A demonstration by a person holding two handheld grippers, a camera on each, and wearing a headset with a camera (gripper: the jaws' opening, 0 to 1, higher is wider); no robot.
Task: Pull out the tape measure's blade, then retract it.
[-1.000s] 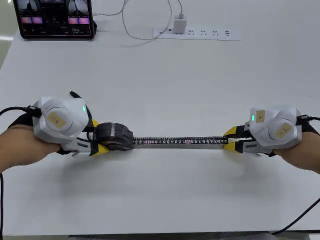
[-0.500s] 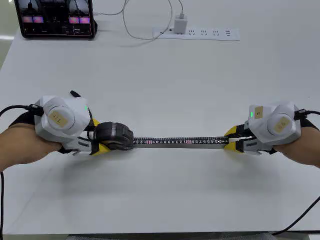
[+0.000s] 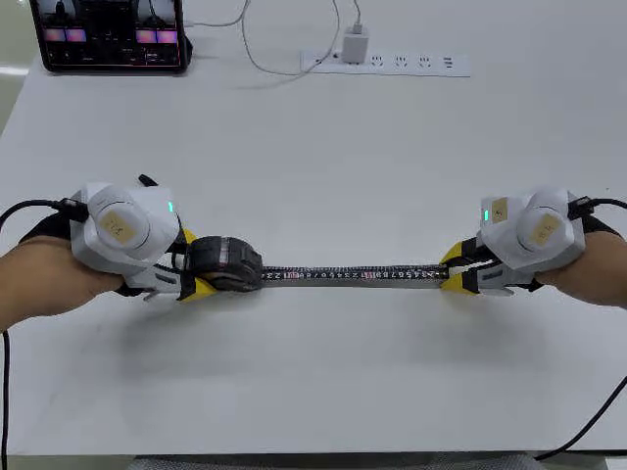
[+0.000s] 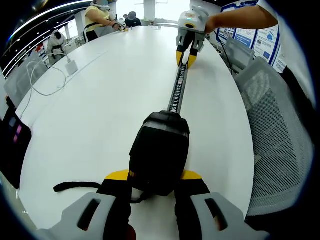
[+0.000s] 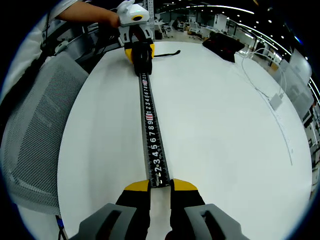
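Note:
A black tape measure case (image 3: 224, 264) lies on the white table, held in my left gripper (image 3: 193, 264), which is shut on it; in the left gripper view the case (image 4: 159, 151) sits between the yellow-tipped jaws. Its blade (image 3: 353, 274) runs out to the right, flat along the table, with numbers readable in the right gripper view on the blade (image 5: 151, 140). My right gripper (image 3: 453, 269) is shut on the blade's end (image 5: 160, 184). Across the table, the left gripper (image 5: 138, 50) shows far off in the right gripper view, and the right gripper (image 4: 185, 58) in the left one.
A tablet (image 3: 108, 34) stands at the table's far left. A white power strip (image 3: 387, 64) with a plugged charger and a cable (image 3: 260, 59) lies at the back. Cables trail from both grippers. A mesh chair (image 4: 272, 120) stands beside the table.
The right gripper has shifted slightly up and left with the blade's end; the span of blade looks about the same. The left gripper and case have barely moved.

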